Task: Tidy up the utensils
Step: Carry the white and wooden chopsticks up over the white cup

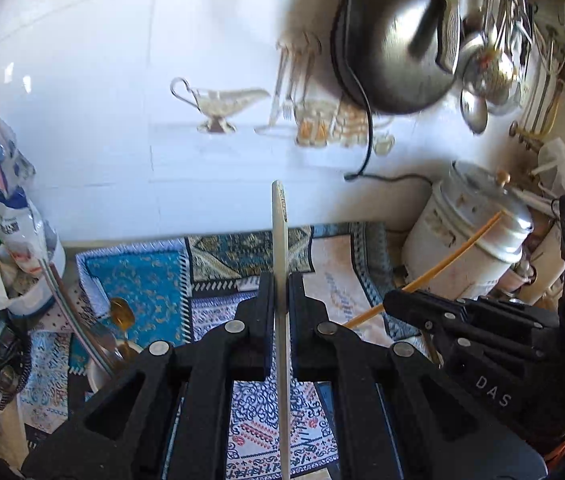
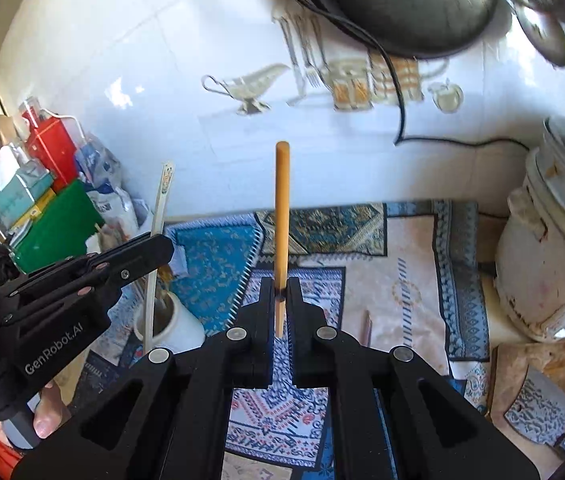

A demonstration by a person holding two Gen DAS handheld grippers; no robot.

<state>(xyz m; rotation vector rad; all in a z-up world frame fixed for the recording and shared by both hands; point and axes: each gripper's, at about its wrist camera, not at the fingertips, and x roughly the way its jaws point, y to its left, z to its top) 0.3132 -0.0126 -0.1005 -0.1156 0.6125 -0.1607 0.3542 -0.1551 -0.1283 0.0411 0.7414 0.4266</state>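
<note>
While my left gripper point(image 1: 281, 280) looks down over the patterned mats point(image 1: 146, 280), its jaws are clamped on a flat pale utensil handle point(image 1: 279, 224) that stands up before the white tiled wall point(image 1: 122, 100). My right gripper point(image 1: 392, 298) shows at right, pinching a thin yellow stick point(image 1: 442, 264).

Right wrist view: jaws pinched tight on the wooden chopstick point(image 2: 282, 200), upright. Left gripper point(image 2: 166, 244) at left with its pale utensil point(image 2: 158, 216) over a white cup point(image 2: 178, 324). Cleaver point(image 2: 538, 408) lies lower right.

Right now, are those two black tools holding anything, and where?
Yes. The left tool pinches a flat pale utensil handle partway along; the right tool pinches a wooden stick near its lower end.
</note>
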